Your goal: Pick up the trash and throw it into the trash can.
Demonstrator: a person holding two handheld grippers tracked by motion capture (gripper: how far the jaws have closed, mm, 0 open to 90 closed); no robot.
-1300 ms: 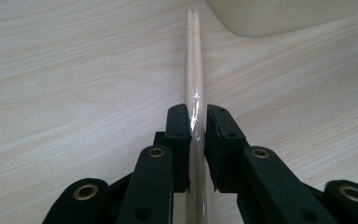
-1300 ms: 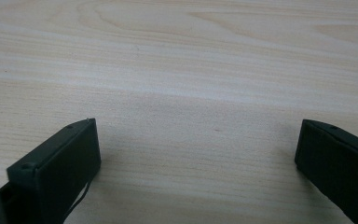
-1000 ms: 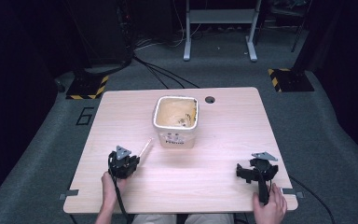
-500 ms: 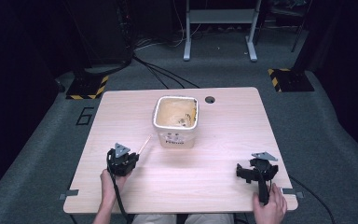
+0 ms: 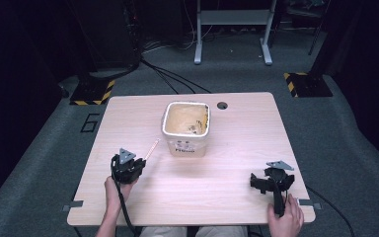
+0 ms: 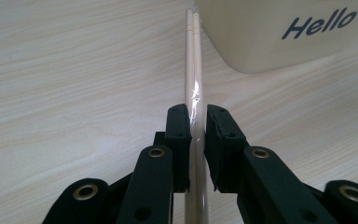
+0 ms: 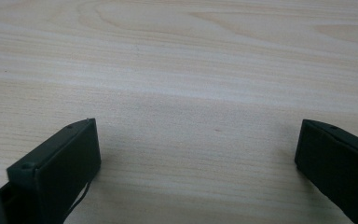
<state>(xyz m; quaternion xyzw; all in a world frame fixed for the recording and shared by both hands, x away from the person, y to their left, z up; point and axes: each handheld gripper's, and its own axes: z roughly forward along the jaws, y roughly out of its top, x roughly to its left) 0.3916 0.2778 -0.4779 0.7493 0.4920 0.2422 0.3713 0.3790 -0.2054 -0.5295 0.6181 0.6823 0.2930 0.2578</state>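
One tub (image 5: 186, 129), two chopsticks (image 6: 194, 65)

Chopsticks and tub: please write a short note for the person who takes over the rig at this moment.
Left tool: shut on the wrapped chopsticks, which lie flat on the table, far tips beside the cream tub.
Right tool: open, holding nothing, low over bare wood at the near right.
Done: chopsticks gripped.
Left: probably lift them and bring them to the tub, which stands upright and open at mid-table.
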